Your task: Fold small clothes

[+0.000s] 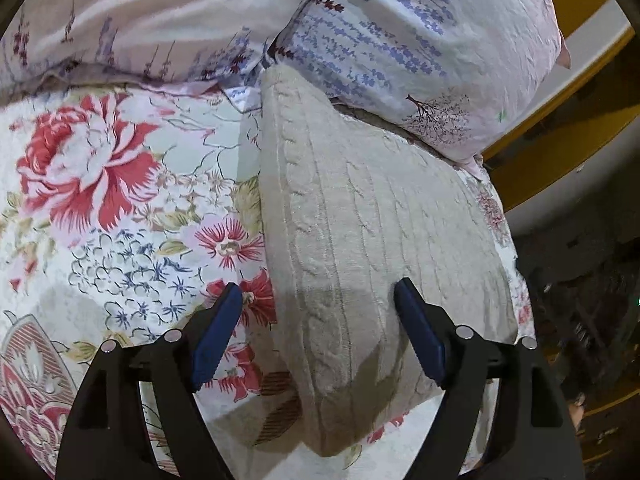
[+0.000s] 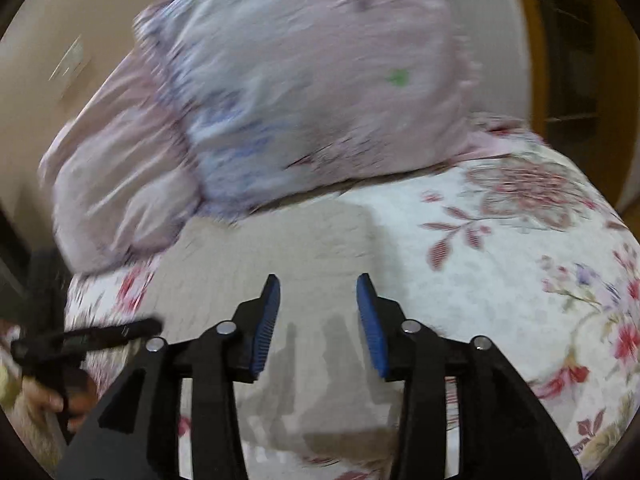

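Folding looks nearly done: cream knit garment (image 1: 360,248) lies doubled along bed (image 1: 100,200) edge; both tongs gape, empty.

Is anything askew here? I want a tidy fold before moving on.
Nothing looks damaged or spilled. The beige cable-knit garment lies folded on the floral bedspread, its far end tucked under the lavender-print pillow. Both grippers, left and right, are open above it.

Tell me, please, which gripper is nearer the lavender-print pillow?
Hard to call. The left gripper straddles the beige knit garment's edge; the right gripper hangs over it, facing the pillow.
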Motion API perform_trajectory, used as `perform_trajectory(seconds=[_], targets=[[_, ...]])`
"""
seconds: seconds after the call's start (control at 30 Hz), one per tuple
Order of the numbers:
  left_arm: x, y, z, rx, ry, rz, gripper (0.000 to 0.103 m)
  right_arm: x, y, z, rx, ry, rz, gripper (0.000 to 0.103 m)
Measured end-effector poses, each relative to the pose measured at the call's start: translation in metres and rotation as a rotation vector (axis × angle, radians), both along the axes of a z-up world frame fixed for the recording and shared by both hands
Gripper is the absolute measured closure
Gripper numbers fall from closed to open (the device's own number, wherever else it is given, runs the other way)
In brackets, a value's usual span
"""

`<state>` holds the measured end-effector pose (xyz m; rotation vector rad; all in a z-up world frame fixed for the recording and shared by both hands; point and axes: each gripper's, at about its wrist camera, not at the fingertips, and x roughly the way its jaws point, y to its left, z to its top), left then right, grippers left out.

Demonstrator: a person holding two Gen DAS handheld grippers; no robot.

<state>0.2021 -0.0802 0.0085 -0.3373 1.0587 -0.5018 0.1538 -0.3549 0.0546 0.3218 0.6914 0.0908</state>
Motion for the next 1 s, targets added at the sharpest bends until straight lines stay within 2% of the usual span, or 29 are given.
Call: perform_trajectory(seconds=[0.1,0.2,0.23,0.27,0.3,0.4,0.53,0.63,0.73,1.0], targets=[[0.000,0.002,-0.002,-0.017,0.010,-0.004,0.024,0.018,0.019,-0.026,-0.060,0.137,0.059,0.055],[0.001,0.006,-0.005,-0.057,0.043,-0.009,0.024,0.021,0.025,-0.028,-0.106,0.143,0.074,0.050],[0.003,0.008,-0.006,-0.075,0.058,-0.010,0.024,0.021,0.023,-0.025,-0.091,0.148,0.079,0.047],[0.005,0.010,-0.007,-0.101,0.076,-0.014,0.024,0.021,0.020,-0.022,-0.057,0.149,0.087,0.039],[0.007,0.012,-0.007,-0.121,0.088,-0.015,0.024,0.022,0.012,-0.016,0.007,0.141,0.089,0.033],[0.012,0.018,-0.007,-0.152,0.096,-0.006,0.024,0.023,-0.013,-0.006,0.116,0.124,0.048,0.028],[0.021,0.022,-0.009,-0.193,0.117,0.003,0.024,0.047,-0.044,-0.022,0.262,0.221,0.021,0.027],[0.029,0.024,-0.010,-0.222,0.138,0.009,0.024,0.064,-0.059,-0.042,0.336,0.292,0.022,0.027],[0.034,0.022,-0.013,-0.233,0.147,0.003,0.024,0.074,-0.064,-0.056,0.396,0.325,0.051,0.027],[0.050,0.011,-0.017,-0.280,0.170,-0.026,0.025,0.085,-0.055,-0.066,0.417,0.330,0.130,0.029]])
